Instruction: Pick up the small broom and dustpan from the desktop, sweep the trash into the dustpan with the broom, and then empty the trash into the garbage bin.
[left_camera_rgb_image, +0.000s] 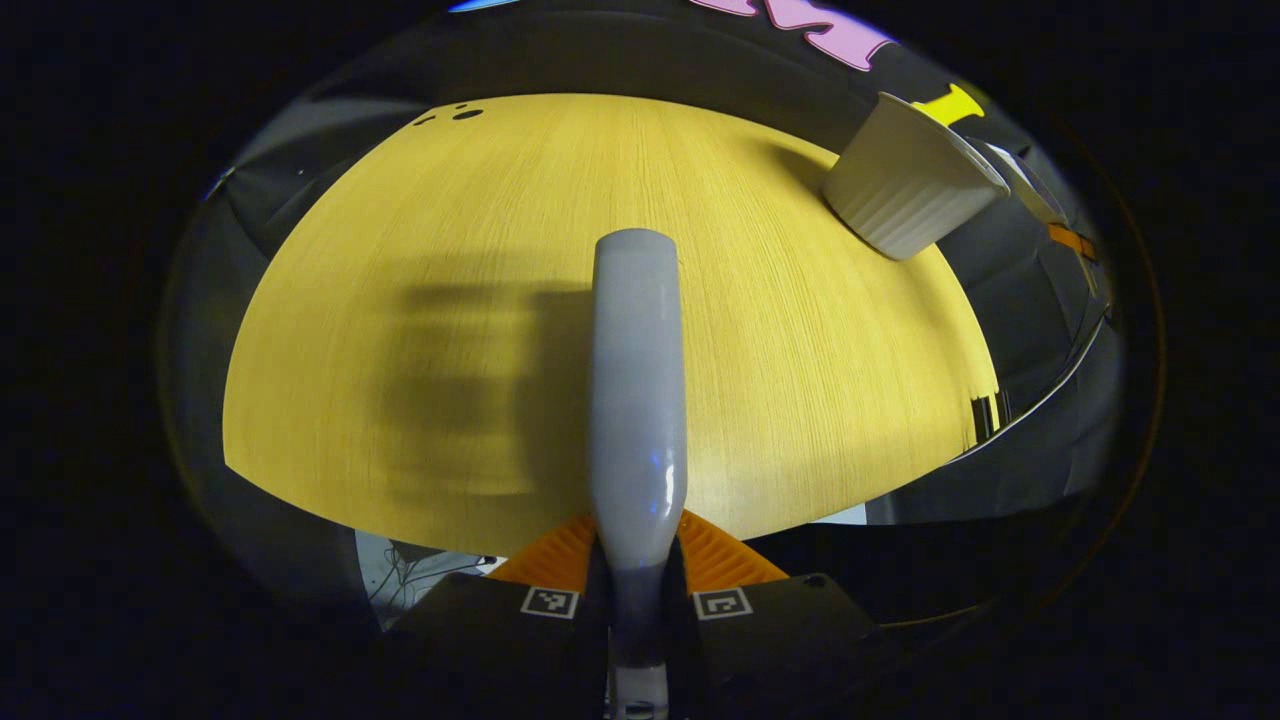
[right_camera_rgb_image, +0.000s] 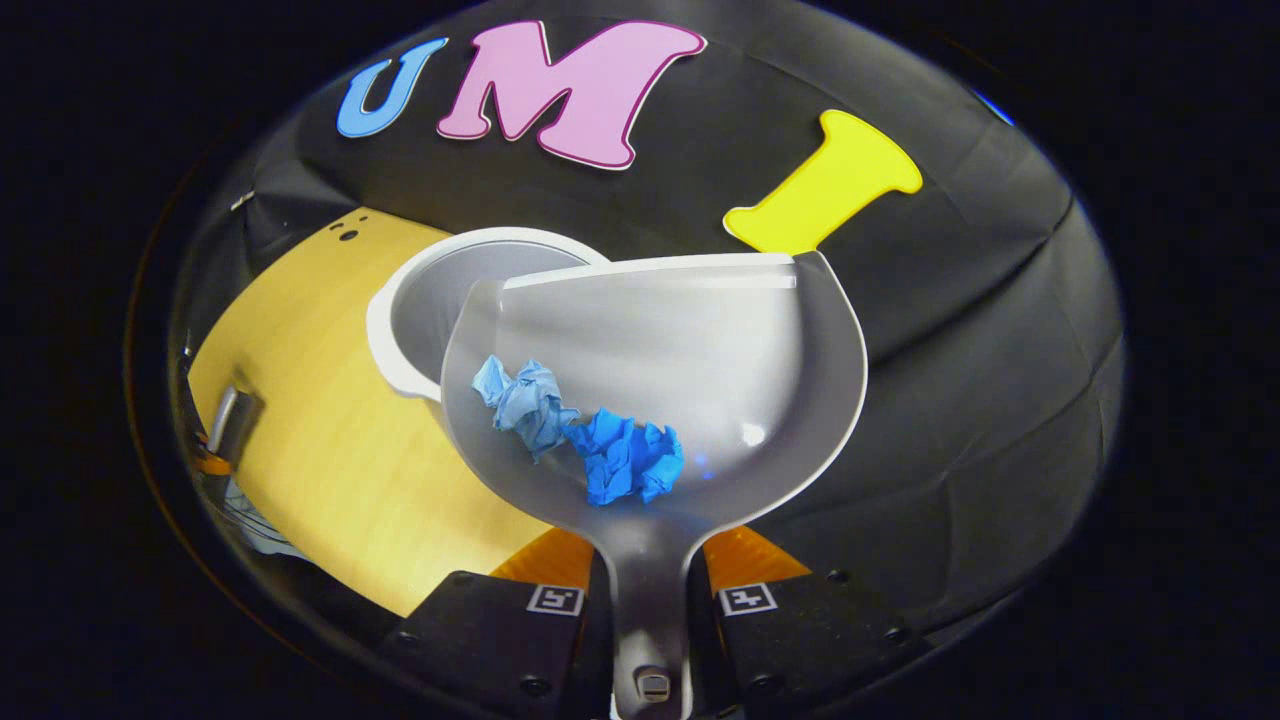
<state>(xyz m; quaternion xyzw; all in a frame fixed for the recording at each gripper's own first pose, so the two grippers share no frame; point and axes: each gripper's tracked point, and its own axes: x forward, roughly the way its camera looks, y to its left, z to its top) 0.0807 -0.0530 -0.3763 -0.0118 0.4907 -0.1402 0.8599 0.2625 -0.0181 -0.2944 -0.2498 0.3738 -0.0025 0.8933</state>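
Ahead of my left gripper a yellow wooden desktop (left_camera_rgb_image: 480, 300) spreads out, its fine grain running away from me, a soft blurred shadow lying across it just in front. At its far left corner sit a few small dark holes (left_camera_rgb_image: 465, 114). Beyond the far edge hangs the booth's black cloth wall (right_camera_rgb_image: 960, 330), creased in long folds. Below the desktop's near edge I glimpse pale floor with loose cables (left_camera_rgb_image: 405, 570).
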